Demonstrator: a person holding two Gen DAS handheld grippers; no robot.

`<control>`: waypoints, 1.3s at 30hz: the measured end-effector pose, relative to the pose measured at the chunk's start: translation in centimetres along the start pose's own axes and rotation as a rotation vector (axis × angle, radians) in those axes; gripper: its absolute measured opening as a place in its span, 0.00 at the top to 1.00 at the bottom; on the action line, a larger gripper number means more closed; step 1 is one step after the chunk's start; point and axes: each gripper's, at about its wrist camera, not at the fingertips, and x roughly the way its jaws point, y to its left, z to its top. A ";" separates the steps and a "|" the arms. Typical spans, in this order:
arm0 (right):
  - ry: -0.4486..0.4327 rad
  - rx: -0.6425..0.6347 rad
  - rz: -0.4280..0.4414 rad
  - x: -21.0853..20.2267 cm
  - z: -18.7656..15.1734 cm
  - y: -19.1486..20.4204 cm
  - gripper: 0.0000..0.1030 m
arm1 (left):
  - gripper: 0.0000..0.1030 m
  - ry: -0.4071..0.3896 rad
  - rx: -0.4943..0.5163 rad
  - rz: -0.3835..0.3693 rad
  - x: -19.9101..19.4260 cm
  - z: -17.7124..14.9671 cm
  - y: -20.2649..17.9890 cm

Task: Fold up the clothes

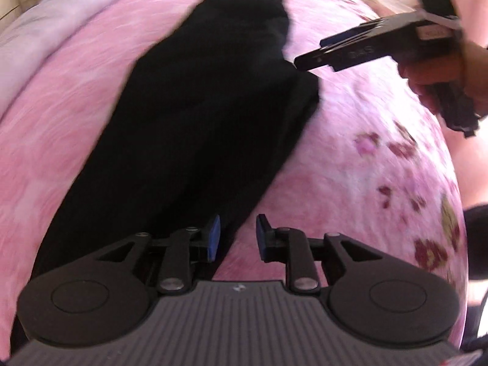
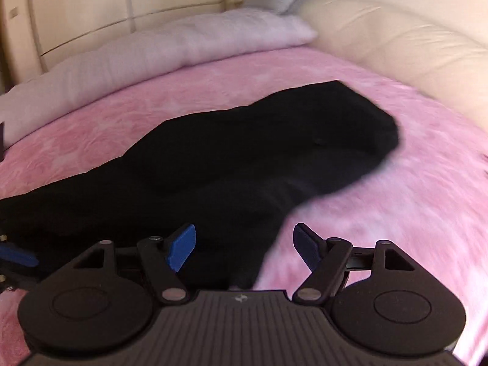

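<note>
Left wrist view: my left gripper (image 1: pixel 236 233) hangs slightly parted and empty over the near end of the black garment (image 1: pixel 195 116) stretched along the pink blanket (image 1: pixel 350 158). My right gripper (image 2: pixel 244 244) gapes wide, empty. Best next: pinch both layers squarely before folding.

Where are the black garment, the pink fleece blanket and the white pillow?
black garment (image 2: pixel 231 158), right wrist view, middle of the cloth
pink fleece blanket (image 1: pixel 350 158), left wrist view, bare patch
white pillow (image 2: pixel 183 45), right wrist view, top face
</note>
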 end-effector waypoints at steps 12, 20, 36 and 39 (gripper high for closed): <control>0.011 -0.028 0.012 6.3 9.0 -10.2 0.45 | 0.68 -0.200 0.125 -0.005 7.3 9.3 -7.5; 0.111 -0.105 0.083 5.4 6.4 -11.2 0.45 | 0.74 -0.114 0.301 -0.042 11.1 9.6 -13.2; 0.055 -0.200 -0.007 4.4 8.4 -6.1 0.43 | 0.74 0.018 -0.385 0.395 -3.1 -3.6 -2.1; 0.022 -0.261 0.048 1.8 7.6 -0.9 0.38 | 0.67 0.066 -0.462 0.526 -7.1 -9.5 0.3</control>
